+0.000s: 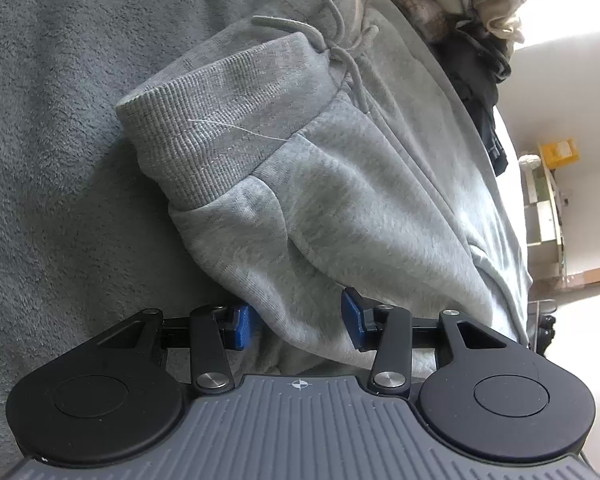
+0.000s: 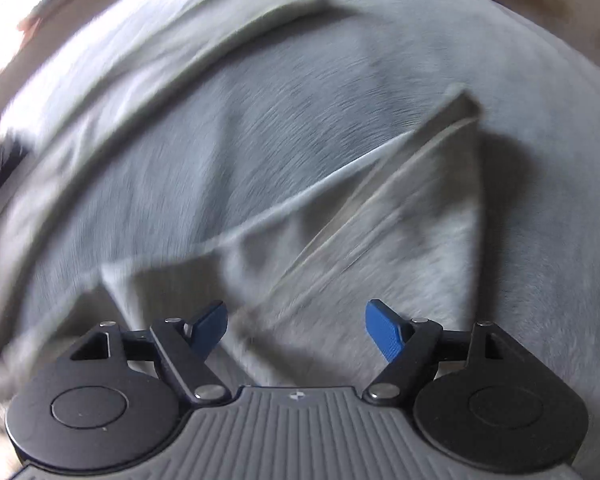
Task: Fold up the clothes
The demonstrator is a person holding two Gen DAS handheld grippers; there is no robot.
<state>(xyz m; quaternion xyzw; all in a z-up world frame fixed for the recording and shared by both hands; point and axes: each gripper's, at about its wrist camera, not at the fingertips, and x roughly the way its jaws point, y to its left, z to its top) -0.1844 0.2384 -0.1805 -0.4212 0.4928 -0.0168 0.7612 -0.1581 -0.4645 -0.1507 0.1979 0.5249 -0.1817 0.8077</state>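
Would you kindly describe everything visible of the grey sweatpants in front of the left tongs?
The grey sweatpants are light heather-grey, of a soft knit that looks like fleece. They have a ribbed waistband with a loose white thread on it, and a matching drawstring lying in loops. They lie crumpled and partly folded on a grey plush blanket, with a pile of other clothes behind them. A bunched fold sits between the blue pads of the left tongs, which stand apart without clamping it.

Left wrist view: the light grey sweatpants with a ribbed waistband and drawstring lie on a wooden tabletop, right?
Not quite. The left wrist view shows the light grey sweatpants, ribbed waistband and drawstring, lying on a grey fleece blanket, not on wood.
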